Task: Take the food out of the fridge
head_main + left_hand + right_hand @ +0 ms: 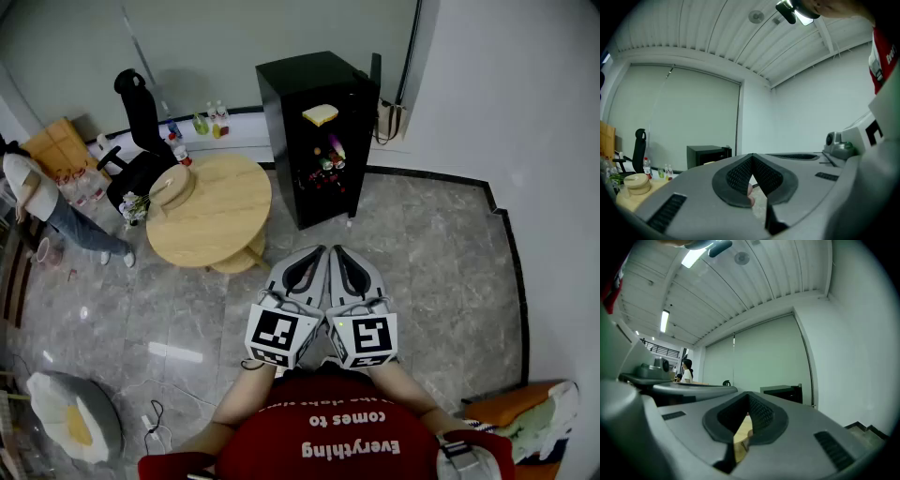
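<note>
The small black fridge (281,141) stands open against the far wall. A yellow and white food item (321,114) lies on its top shelf, and colourful bottles and packs (328,157) sit on the shelves below. Both grippers are held side by side in front of my chest, well short of the fridge. My left gripper (317,251) is shut with nothing in it, and so is my right gripper (338,251). The fridge (708,153) appears far off in the left gripper view, past the shut left gripper (752,157). The right gripper view also has the fridge (785,392) beyond the shut right gripper (749,397).
A round wooden table (211,225) with a lidded wooden pot (172,185) stands left of the fridge. A black office chair (141,122) is behind it. A person (37,197) stands at the far left. Bottles (211,120) line the wall. A cushion (70,417) lies lower left.
</note>
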### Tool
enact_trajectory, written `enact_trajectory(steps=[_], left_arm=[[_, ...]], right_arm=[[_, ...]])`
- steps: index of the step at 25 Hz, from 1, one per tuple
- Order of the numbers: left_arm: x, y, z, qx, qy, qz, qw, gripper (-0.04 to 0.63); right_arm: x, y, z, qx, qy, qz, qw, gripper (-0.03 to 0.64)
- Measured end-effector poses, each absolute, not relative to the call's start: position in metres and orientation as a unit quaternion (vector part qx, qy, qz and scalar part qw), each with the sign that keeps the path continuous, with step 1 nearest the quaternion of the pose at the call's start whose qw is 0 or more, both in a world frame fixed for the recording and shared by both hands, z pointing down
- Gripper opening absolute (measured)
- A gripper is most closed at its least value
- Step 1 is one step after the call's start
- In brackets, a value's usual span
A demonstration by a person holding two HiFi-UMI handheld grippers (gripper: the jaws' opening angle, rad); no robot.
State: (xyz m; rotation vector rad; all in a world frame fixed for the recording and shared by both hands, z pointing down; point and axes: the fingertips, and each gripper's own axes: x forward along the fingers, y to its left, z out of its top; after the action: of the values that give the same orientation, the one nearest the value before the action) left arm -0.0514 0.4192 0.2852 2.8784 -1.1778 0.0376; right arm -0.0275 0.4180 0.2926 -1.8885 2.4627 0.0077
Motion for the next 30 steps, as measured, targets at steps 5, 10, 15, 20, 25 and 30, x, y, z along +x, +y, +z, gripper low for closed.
enact_trajectory(steps=[5,10,15,20,25,30], left_arm=[[-0.036,0.416,0.288,0.925,-0.380,0.010,0.015,0.003],[-0.022,0.415,0.301,0.920,-0.392,0.020,0.008,0.003],[-0.014,0.409,0.313,0.920,-0.391,0.022,0.025,0.003],[-0.003,0.385,0.322,0.921,-0.388,0.030,0.029,0.003],[0.006,0.338,0.338,0.923,-0.379,0.037,0.048,0.003],[0.016,0.270,0.347,0.927,-0.371,0.027,0.055,0.003]], right_arm=[[-0.013,0.414,0.295,-0.605,0.796,0.004,0.017,0.009],[0.001,0.413,0.309,-0.597,0.802,-0.001,0.017,0.009],[0.010,0.407,0.320,-0.595,0.803,-0.016,0.023,0.009],[0.021,0.383,0.328,-0.599,0.800,-0.021,0.016,0.009],[0.029,0.337,0.345,-0.607,0.794,-0.033,0.002,0.009],[0.039,0.269,0.353,-0.613,0.790,-0.029,-0.007,0.009]])
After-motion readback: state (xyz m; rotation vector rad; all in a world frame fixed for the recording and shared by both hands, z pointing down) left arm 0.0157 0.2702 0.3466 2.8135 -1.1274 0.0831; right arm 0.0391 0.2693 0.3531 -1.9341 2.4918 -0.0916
